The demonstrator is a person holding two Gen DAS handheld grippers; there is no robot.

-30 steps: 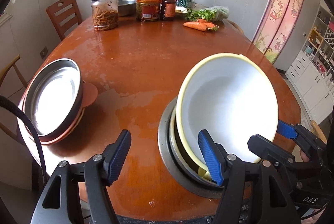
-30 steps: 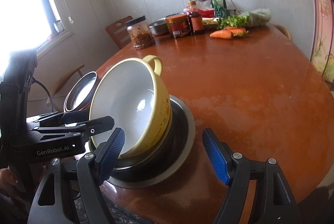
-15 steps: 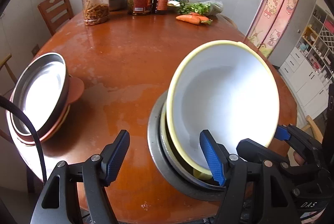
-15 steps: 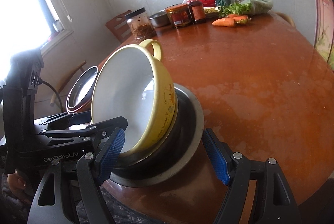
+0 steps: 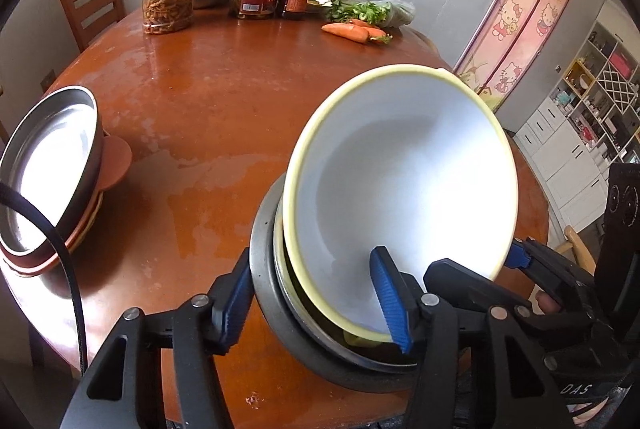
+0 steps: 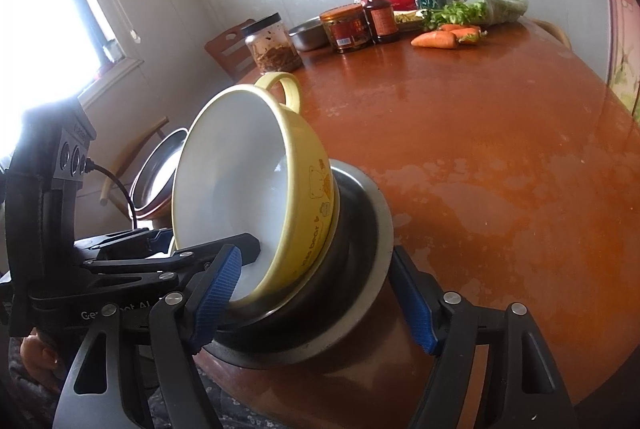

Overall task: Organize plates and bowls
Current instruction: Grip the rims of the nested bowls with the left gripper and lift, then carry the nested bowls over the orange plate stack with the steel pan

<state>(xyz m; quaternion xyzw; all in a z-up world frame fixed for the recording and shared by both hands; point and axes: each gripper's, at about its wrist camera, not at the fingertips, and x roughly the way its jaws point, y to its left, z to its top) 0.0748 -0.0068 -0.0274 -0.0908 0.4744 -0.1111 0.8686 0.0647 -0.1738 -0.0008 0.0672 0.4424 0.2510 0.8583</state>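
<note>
Two claws clamp the nested stack near the tabletop (image 5: 224, 101) edge: left claw (image 5: 316, 303), its jaws just closing, grips steel bowl (image 5: 272, 305) and yellow bowl (image 5: 400, 189) rims; right claw (image 6: 316, 293) grips likewise. Next, lift together toward the far-left plate stack (image 5: 48, 173).

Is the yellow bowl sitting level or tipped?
Tipped. The yellow bowl leans steeply inside the steel bowl, its white inside facing the left gripper and its handle up. It is empty.

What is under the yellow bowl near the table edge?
The yellow bowl sits tilted inside a steel bowl, which rests on the table. Whether anything else lies between them cannot be seen; the yellow bowl covers the steel bowl's inside.
</note>
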